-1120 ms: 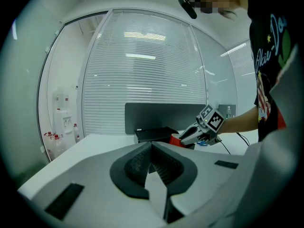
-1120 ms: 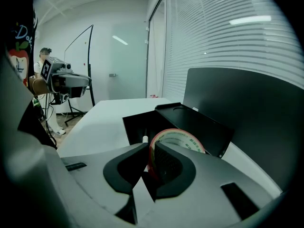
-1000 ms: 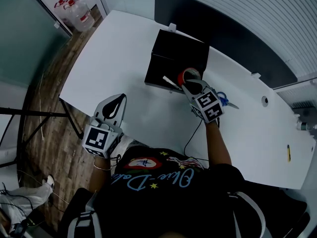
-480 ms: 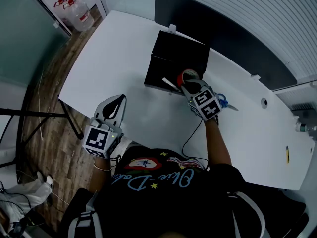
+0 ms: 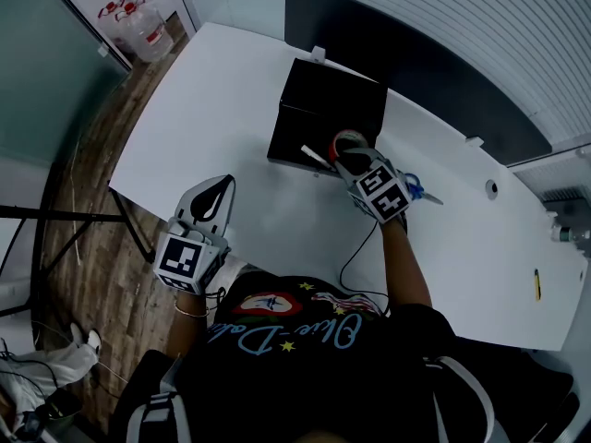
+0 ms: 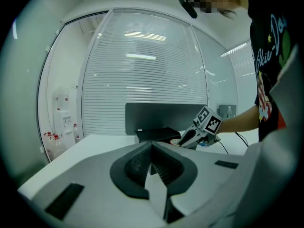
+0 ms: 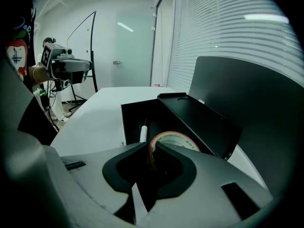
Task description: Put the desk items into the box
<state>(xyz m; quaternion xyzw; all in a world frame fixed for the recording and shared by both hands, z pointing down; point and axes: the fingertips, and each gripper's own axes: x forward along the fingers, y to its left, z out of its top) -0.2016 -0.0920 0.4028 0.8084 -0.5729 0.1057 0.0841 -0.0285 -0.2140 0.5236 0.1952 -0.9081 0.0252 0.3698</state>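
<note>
The black box [image 5: 328, 109] stands open on the white desk [image 5: 212, 109], its lid leaning back. My right gripper [image 5: 353, 158] is at the box's near right corner, shut on a roll of tape with a red rim [image 5: 349, 141]. In the right gripper view the tape roll [image 7: 173, 139] stands on edge between the jaws, just over the box [image 7: 142, 113]. A white pen [image 5: 317, 155] leans in the box's front edge. Blue-handled scissors [image 5: 417, 188] lie on the desk right of that gripper. My left gripper [image 5: 214, 192] hovers at the desk's near edge, shut and empty.
A small yellow item [image 5: 537, 284] lies far right on the desk. A dark screen panel [image 5: 443, 72] runs along the desk's far edge. A cable [image 5: 355, 257] trails off the near edge. Water bottles [image 5: 138, 17] stand on the floor at the upper left.
My right gripper with the tape roll has edged slightly left towards the box and turned a little. The left gripper has stayed put.
</note>
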